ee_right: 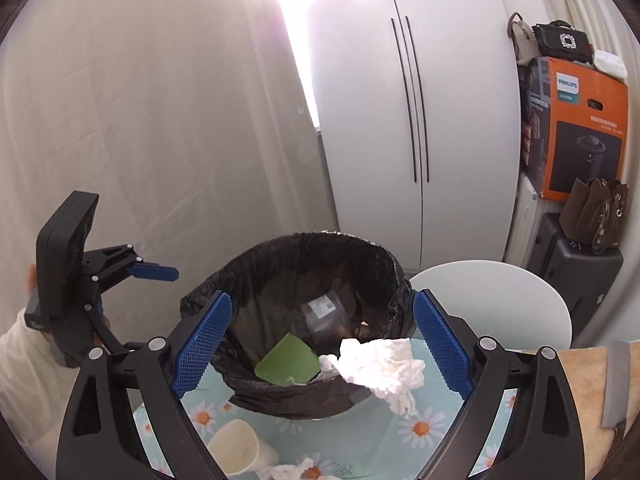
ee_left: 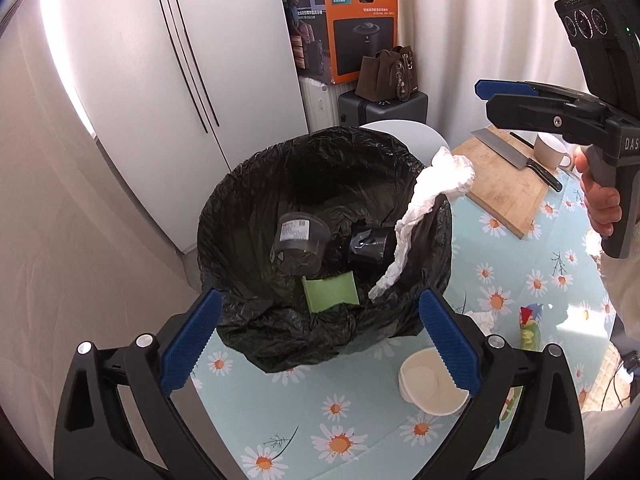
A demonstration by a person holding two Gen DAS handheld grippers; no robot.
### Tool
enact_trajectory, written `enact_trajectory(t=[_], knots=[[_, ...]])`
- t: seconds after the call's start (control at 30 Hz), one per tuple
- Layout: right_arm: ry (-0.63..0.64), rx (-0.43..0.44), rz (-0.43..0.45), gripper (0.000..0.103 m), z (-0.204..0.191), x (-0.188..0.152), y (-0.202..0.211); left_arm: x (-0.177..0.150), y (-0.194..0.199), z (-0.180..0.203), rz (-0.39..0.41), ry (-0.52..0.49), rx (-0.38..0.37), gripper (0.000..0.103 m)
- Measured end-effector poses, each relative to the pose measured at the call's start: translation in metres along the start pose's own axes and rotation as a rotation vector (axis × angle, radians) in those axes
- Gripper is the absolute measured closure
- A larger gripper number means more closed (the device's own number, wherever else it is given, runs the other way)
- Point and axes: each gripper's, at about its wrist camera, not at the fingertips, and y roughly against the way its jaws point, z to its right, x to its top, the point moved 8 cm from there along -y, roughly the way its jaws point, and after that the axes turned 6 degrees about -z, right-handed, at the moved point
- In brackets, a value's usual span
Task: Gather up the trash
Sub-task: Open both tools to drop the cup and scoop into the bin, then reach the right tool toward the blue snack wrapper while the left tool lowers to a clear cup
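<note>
Where the daisy-print table (ee_left: 344,432) meets the white cupboard (ee_left: 160,80) and curtain (ee_right: 140,120), a bin lined with a black bag (ee_left: 320,320) stands on the tabletop. Behind it: an orange box (ee_left: 356,28), a brown handbag (ee_left: 384,74) on a dark case, a white chair (ee_right: 500,300).

Left gripper (ee_left: 320,340) hangs over the near rim of the bag, jaws spread wide, nothing between the pads. Right gripper (ee_right: 322,344) also stands released, pads either side of the bin mouth and clear of it, empty.

White tissue (ee_left: 432,196) is draped over the bin rim, part inside, part hanging outside; in the right wrist view it lies just ahead of the open jaws, untouched. Inside the bag: a clear plastic tub (ee_left: 300,240), a black cup (ee_left: 370,246), a green card (ee_left: 330,292).

On the table near the bin: a wooden board (ee_left: 504,184) with a knife (ee_left: 516,156), a mug (ee_left: 552,150), a tipped paper cup (ee_left: 430,386), a small crumpled tissue (ee_right: 296,470), and a coloured wrapper (ee_left: 530,326).
</note>
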Motion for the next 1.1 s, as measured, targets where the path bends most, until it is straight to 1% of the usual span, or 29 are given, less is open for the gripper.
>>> enact_trajectory(t=[0.17, 0.23, 0.37, 0.57, 0.7, 0.77, 0.97, 1.1], knots=[[-0.018, -0.039, -0.019, 0.015, -0.006, -0.014, 0.019, -0.024, 0.016, 0.009, 0.005, -0.001, -0.022, 0.006], [-0.023, -0.068, -0.028, 0.015, -0.009, -0.022, 0.026, -0.036, 0.02, 0.012, 0.001, 0.001, -0.029, 0.006], [-0.026, -0.116, -0.064, 0.015, -0.016, -0.039, 0.033, -0.061, 0.023, 0.021, -0.016, 0.007, -0.068, 0.006], [-0.025, -0.143, -0.124, 0.015, -0.038, -0.075, 0.044, -0.099, 0.024, 0.041, -0.038, 0.009, -0.122, 0.006], [-0.022, -0.18, -0.162, 0.015, -0.049, -0.099, 0.05, -0.122, 0.023, 0.057, -0.048, -0.011, -0.164, 0.006], [-0.025, -0.199, -0.183, 0.015, -0.052, -0.112, 0.053, -0.135, 0.02, 0.064, -0.059, -0.021, -0.173, 0.006], [-0.051, -0.223, -0.246, 0.015, -0.061, -0.147, 0.058, -0.166, 0.017, 0.087, -0.095, -0.063, -0.212, 0.006], [-0.05, -0.21, -0.27, 0.015, -0.063, -0.165, 0.058, -0.182, 0.02, 0.097, -0.108, -0.078, -0.203, 0.006]])
